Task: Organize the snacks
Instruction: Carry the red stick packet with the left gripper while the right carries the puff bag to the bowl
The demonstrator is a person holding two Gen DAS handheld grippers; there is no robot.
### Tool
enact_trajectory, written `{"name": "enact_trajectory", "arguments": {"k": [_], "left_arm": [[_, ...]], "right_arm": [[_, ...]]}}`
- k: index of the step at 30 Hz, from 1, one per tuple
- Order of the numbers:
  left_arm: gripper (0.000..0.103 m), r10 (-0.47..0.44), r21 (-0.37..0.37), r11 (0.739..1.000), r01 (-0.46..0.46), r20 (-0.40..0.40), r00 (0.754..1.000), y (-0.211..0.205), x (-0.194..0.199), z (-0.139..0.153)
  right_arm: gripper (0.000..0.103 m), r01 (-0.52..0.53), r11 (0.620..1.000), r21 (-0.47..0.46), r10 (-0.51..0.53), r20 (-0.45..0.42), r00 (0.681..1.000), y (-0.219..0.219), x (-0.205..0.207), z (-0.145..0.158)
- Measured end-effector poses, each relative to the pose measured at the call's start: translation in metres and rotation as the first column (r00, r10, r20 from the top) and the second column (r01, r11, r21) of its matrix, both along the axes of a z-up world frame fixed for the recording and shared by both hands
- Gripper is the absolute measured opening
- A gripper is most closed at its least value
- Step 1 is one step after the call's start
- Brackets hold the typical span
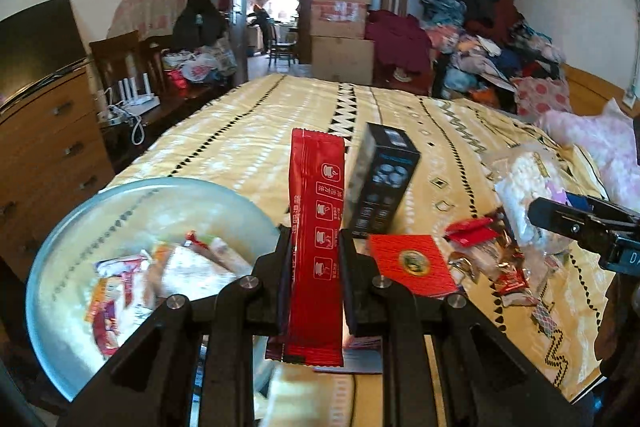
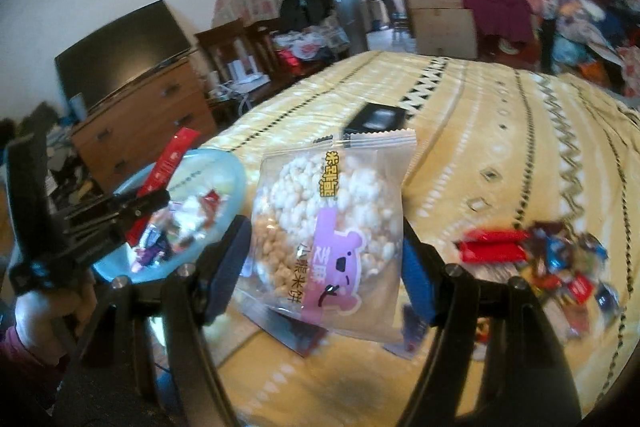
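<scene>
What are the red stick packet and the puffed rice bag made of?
Red stick packet: looks like glossy plastic film or foil laminate; shiny, with crimped ends. Rice bag: clear plastic film; the cakes show through, and its top edge is serrated.

The long red foil sachet (image 1: 316,247) shines glossy and smooth. The clear plastic rice-cake bag (image 2: 328,227) is slick and crinkled, its cakes bumpy. At nine o'clock, the pale blue bowl (image 1: 60,235) looks like smooth translucent plastic. The yellow patterned cloth bedspread (image 1: 256,131) is soft and matt. The upright black cardboard box (image 1: 380,183) has a slight sheen, and the brown wooden dresser (image 1: 48,147) looks smooth.
</scene>
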State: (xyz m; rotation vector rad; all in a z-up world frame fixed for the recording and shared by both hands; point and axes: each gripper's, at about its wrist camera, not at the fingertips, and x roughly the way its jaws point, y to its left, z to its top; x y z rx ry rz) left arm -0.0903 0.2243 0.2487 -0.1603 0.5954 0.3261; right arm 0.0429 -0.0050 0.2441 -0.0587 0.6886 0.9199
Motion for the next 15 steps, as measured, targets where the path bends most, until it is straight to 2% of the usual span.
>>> {"name": "enact_trajectory", "arguments": {"k": [9,15], "left_arm": [[0.021,0.098,-0.015,0.995,-0.097,0.007,0.995,0.055,-0.025,0.008],[0.021,0.213,-0.034,0.976,-0.213,-0.016,0.977,0.109,-0.051,0.002]], "right_arm": [[0.071,-0.161,0.987,0.005,0.161,-0.004,0.987,0.085,-0.016,0.020],[0.071,-0.258,0.966,0.002,0.258,-0.051,0.965,0.146,-0.023,0.020]]}}
